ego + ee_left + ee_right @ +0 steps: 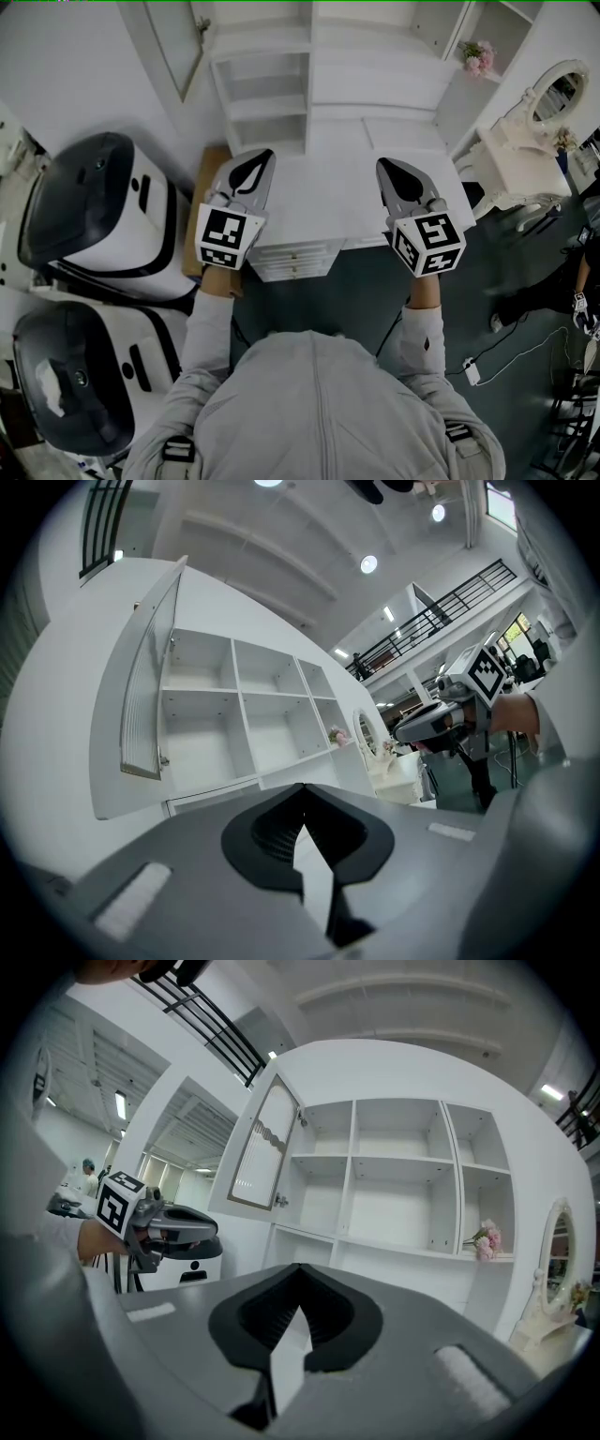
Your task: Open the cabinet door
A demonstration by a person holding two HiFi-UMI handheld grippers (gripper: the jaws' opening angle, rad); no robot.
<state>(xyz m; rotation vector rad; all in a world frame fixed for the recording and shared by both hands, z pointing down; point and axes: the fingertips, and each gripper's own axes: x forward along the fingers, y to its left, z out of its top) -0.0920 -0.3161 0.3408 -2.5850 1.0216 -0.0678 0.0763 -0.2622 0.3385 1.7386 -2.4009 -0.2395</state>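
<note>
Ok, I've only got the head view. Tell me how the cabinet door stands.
Observer: In the right gripper view the cabinet door is swung wide open at the left end. The shelves behind it are exposed and bare.
Operator: Now report the left side.
Observer: The left gripper has its fingers shut with nothing between them, and it is well apart from the door.
Operator: Do the right side.
Observer: The right gripper is also shut and empty. It points toward the open shelves and touches nothing.
</note>
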